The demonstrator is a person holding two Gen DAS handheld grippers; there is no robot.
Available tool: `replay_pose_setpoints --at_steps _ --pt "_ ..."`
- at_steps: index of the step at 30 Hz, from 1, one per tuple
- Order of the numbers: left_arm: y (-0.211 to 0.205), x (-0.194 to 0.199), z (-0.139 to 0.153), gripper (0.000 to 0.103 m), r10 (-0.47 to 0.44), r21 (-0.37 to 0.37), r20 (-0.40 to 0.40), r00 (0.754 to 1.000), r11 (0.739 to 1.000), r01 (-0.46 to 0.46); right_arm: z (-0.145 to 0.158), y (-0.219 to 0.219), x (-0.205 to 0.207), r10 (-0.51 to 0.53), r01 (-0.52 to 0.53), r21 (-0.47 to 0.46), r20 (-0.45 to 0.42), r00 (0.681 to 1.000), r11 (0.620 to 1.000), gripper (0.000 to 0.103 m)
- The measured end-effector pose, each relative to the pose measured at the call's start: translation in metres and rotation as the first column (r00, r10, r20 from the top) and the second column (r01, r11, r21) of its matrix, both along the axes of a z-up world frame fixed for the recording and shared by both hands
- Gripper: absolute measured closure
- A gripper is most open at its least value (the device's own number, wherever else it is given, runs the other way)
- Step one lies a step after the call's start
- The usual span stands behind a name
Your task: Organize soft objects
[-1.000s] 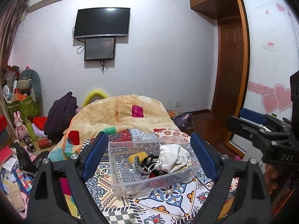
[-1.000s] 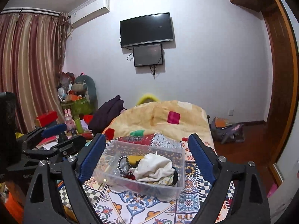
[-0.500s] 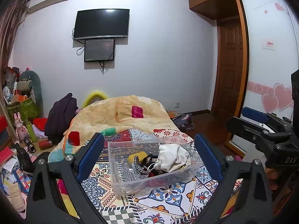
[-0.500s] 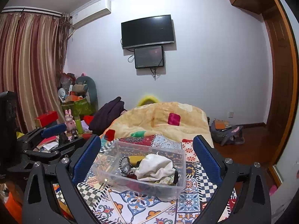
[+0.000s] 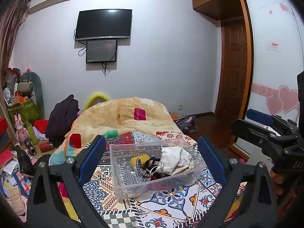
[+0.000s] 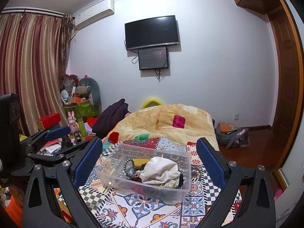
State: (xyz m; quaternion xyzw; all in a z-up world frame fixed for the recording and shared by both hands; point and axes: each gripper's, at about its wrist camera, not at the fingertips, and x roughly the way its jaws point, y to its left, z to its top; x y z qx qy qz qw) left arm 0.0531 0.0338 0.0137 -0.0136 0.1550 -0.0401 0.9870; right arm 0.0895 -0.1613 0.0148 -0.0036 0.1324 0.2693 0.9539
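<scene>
White cloth (image 6: pixel 160 169) fills the clear bin (image 6: pixel 182 191); only the right view shows curtains (image 6: pixel 28 72); both jaws gape apart.

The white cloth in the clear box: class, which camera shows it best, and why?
The right wrist view: the white cloth lies nearer and larger, atop the clear box contents. The left wrist view shows it smaller, at the box's right end.

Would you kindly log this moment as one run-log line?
left tool: open, empty | right tool: open, empty | clear bin: on patterned bedspread, holds white cloth
</scene>
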Motion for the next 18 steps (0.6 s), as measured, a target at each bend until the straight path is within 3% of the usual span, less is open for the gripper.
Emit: replay_pose_setpoints --at_steps 18 --pt "0.0016 0.0009 0.0003 0.004 0.000 -0.006 -0.001 1.000 1.000 0.000 -0.0011 0.0022 -0.0022 0.000 0.000 -0.008 -0.005 1.000 1.000 0.003"
